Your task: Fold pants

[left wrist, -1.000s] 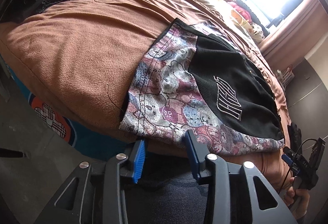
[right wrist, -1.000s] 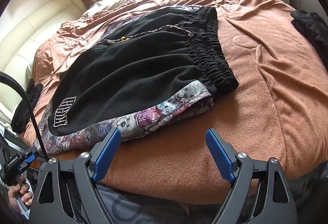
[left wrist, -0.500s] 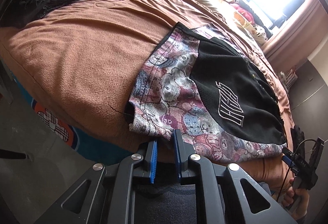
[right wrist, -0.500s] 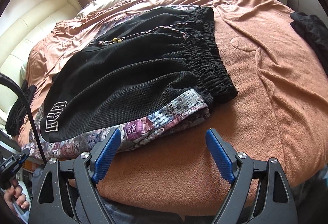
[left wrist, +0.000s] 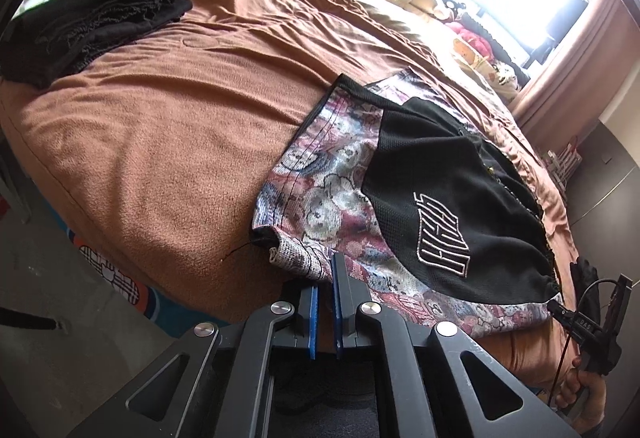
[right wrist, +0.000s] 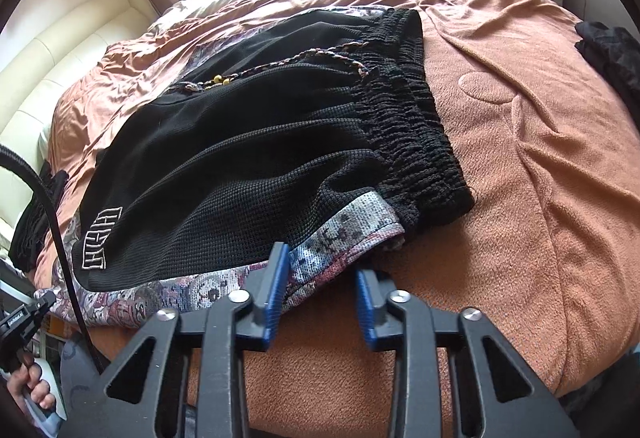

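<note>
Black shorts with patterned side panels and a white logo lie flat on the brown bedspread. My left gripper is shut on the patterned hem corner at the near bed edge. In the right wrist view the shorts show their elastic waistband at the right. My right gripper is partly closed, its jaws still apart, astride the patterned edge near the waistband corner; its left fingertip touches the fabric.
A pile of folded black clothes lies at the far left of the bed, and more dark clothing lies at the right edge. Stuffed toys sit by the window. The floor lies below the bed edge.
My left gripper closed onto the hem corner of the shorts. My right gripper moved forward to the patterned edge and its jaws narrowed.
</note>
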Motion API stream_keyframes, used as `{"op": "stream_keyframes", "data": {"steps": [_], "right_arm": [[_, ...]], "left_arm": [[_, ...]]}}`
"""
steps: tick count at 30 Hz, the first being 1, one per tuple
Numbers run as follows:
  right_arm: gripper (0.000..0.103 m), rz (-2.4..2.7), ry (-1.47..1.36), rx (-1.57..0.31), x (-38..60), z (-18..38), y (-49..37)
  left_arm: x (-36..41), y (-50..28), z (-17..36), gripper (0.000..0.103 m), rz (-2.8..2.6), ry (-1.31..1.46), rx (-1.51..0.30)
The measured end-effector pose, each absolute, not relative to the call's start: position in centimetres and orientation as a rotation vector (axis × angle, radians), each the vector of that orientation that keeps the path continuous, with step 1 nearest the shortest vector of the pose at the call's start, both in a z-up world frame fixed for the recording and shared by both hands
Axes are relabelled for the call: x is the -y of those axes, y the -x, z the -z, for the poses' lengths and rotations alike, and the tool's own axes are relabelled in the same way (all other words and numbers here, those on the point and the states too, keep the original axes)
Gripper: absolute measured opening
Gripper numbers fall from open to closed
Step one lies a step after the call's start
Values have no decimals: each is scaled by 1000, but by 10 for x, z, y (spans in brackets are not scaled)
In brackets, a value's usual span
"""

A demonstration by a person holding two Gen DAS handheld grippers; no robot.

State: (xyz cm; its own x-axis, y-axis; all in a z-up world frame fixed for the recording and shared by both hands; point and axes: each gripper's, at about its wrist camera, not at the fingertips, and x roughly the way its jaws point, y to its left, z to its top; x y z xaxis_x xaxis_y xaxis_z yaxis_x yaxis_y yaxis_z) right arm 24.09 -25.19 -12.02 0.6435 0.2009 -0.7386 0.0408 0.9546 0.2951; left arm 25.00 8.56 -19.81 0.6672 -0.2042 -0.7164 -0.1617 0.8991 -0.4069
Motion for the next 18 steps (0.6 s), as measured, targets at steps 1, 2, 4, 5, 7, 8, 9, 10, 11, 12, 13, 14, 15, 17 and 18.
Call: {"op": "stream_keyframes", "data": {"steps": [1,2,4,5,7,8,9,10,11,12,13,14,15,17,18], "right_arm": [[12,-94,-303,-860,254,118,-239],[8,-97,-313,-848,257,115,-237],[6,-101,-323,-830,260,109,-231],[5,-100,-320,-819,261,105,-228],[5,-91,-318,-803,263,97,-223],[5,-87,-322,-795,264,94,-221],[5,-84,-323,-791,264,91,-219],[5,-82,-323,-787,265,88,-218],[5,-80,-325,-782,266,85,-217],[5,-81,-331,-777,267,82,-216],[4,-83,-338,-770,268,78,-214],[4,-84,-344,-762,269,74,-213],[4,-87,-348,-754,270,69,-212],[3,-92,-346,-741,270,59,-211],[3,-92,-342,-735,270,55,-212]], "left_arm": [[-86,-251,193,6,32,466,-838],[-85,-252,188,5,40,463,-825],[-84,-254,178,5,49,449,-799],[-83,-255,172,5,49,441,-787],[-81,-257,161,5,47,428,-760],[-80,-259,156,5,54,423,-747],[-78,-261,150,5,58,419,-737],[-78,-264,145,5,60,418,-729],[-78,-267,139,5,62,419,-721],[-78,-270,133,5,65,421,-712],[-77,-273,127,5,68,420,-701],[-76,-276,121,5,69,415,-691],[-75,-280,114,5,65,403,-682],[-71,-290,100,4,65,379,-670],[-70,-296,94,4,67,375,-664]]}}
